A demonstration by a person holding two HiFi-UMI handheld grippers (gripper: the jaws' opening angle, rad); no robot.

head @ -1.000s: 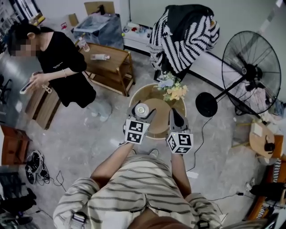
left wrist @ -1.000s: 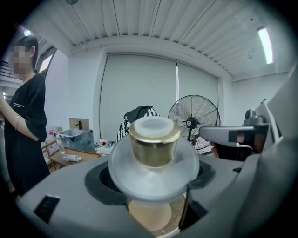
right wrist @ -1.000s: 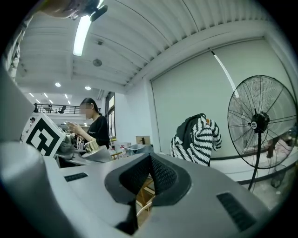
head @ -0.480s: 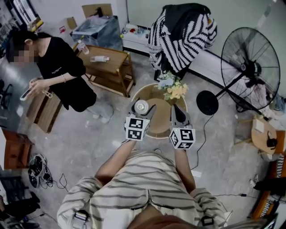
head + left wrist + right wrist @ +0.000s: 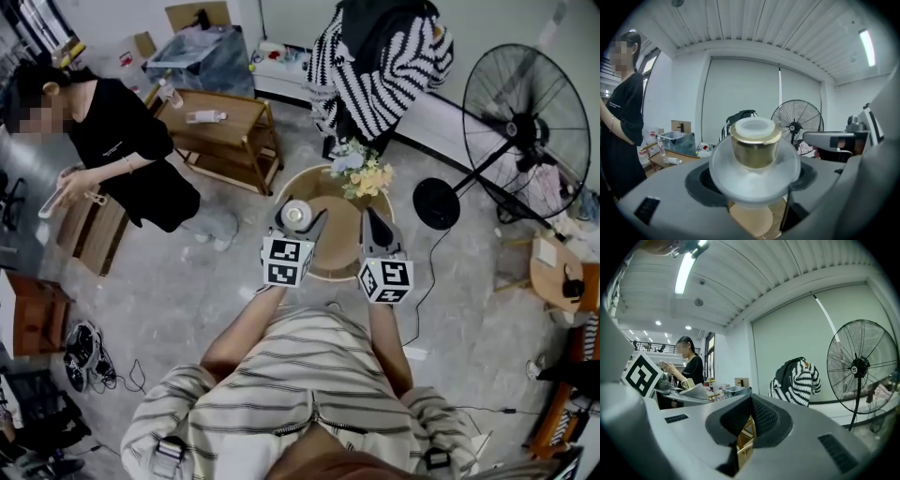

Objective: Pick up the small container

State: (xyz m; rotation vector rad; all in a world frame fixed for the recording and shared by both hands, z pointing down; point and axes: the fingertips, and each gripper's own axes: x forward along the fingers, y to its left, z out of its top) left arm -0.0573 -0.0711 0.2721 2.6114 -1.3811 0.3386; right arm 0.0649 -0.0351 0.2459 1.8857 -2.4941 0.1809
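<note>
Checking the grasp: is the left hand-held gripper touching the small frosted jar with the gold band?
Touching. The left gripper view shows the small frosted jar with the gold band wedged between the jaws of the left hand-held gripper, its sides pressed against both.

Round wooden surface (image 5: 342, 239) right below me, flower bunch (image 5: 364, 176) at its far edge. Standing fan (image 5: 521, 127) to my right. Striped garment (image 5: 380, 61) draped over chair beyond. Person in black (image 5: 127, 150) at my left, beside wooden side table (image 5: 241, 117) carrying lying bottle (image 5: 207, 117). Shoes (image 5: 77, 347) on floor, lower left.
</note>
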